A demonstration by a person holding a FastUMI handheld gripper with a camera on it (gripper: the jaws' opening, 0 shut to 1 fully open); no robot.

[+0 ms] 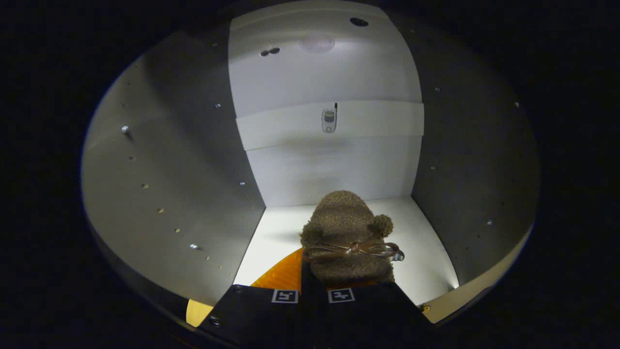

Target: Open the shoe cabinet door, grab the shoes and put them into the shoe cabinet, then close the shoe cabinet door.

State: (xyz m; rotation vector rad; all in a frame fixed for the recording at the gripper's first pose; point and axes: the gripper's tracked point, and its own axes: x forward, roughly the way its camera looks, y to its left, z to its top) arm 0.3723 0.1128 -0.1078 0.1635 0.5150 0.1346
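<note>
Looking past the gripper, a fuzzy brown shoe is seen inside the shoe cabinet, resting on the white floor of the compartment with its toe pointed to the back wall. The fingers are brought close together on the heel end of the shoe, but the contact itself is covered by the finger bodies, so it cannot be told if both press on it. A thin bow is laid across the shoe, and a small pompom is seen at its right side. An orange shape under the left finger is cut off and hard to identify. A small metal fitting is fixed on the back wall. Free floor is left on both sides of the shoe, up to the grey side walls
</note>
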